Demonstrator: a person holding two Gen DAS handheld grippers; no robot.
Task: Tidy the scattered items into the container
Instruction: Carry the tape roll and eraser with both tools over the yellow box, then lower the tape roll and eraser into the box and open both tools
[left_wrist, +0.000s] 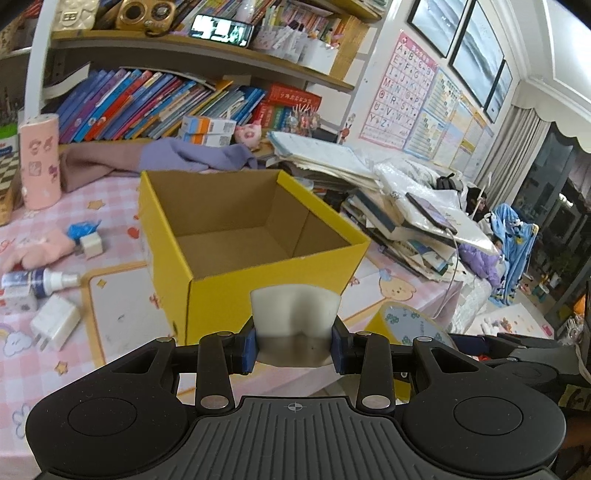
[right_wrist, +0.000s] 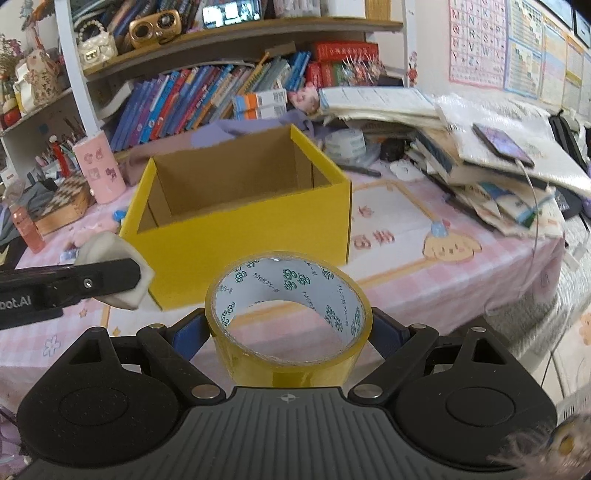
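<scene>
Pink checked tablecloth (left_wrist: 122, 192) beneath yellow box (left_wrist: 236, 295), crowded bookshelves (left_wrist: 155, 99) behind

We see a yellow cardboard box (left_wrist: 221, 295), open-topped with a bare brown inside, standing upright on the pink checked counter (left_wrist: 122, 192). Our left gripper (left_wrist: 293, 345) clamps a pale, soft white block (left_wrist: 295, 314) before the box. Our right gripper (right_wrist: 291, 328) grips a yellow tape roll (right_wrist: 288, 325), its hole facing up. Two white chargers (left_wrist: 55, 326) and a spray bottle (left_wrist: 40, 282) lie left of the box.
</scene>
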